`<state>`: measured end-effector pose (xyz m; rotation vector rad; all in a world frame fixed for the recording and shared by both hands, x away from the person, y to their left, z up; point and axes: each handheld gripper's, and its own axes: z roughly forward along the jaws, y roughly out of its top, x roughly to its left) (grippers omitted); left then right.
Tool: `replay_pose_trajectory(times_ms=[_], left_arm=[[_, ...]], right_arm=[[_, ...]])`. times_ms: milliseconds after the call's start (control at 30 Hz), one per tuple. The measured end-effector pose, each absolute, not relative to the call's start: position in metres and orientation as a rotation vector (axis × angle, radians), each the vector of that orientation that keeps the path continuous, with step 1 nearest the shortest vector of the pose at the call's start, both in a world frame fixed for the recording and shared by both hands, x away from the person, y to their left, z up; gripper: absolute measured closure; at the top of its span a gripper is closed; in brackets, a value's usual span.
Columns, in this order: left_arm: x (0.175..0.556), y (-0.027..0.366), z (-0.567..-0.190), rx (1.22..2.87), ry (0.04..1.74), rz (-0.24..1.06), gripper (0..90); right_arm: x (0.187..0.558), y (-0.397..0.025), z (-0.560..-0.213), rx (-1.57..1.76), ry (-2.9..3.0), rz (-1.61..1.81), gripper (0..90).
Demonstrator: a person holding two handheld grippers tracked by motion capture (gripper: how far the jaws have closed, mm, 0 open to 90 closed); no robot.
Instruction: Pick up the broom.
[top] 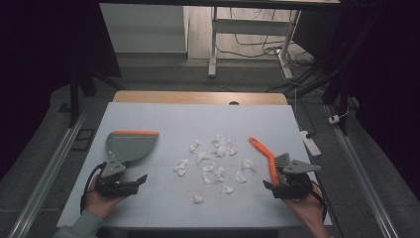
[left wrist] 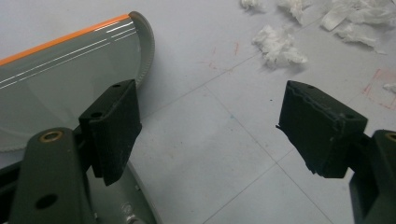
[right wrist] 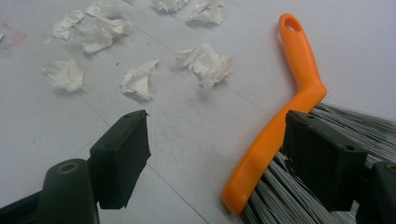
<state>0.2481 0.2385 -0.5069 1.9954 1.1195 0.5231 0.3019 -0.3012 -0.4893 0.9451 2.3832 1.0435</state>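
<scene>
A grey dustpan with an orange lip lies at the table's left, also close up in the left gripper view as dustpan. My left gripper sits just behind it, open, jaws wide apart over bare table. An orange-handled brush with grey bristles lies at the right. My right gripper is open at the brush's bristle end; the orange handle lies between the jaws, untouched. Several crumpled white paper scraps are scattered mid-table.
The white table top has a wooden strip along its far edge. Beyond it stand a white desk frame and loose cables on the floor. A power strip lies off the table's right side.
</scene>
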Motion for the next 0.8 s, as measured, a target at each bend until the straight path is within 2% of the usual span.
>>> replay_pose_trajectory(times_ms=[800], left_arm=[[0.2481,0.2373,-0.5055,1.991,1.111,0.537,21.5]], right_arm=[[0.3076,-0.2977,-0.4829,0.98,2.411,1.005,24.9]])
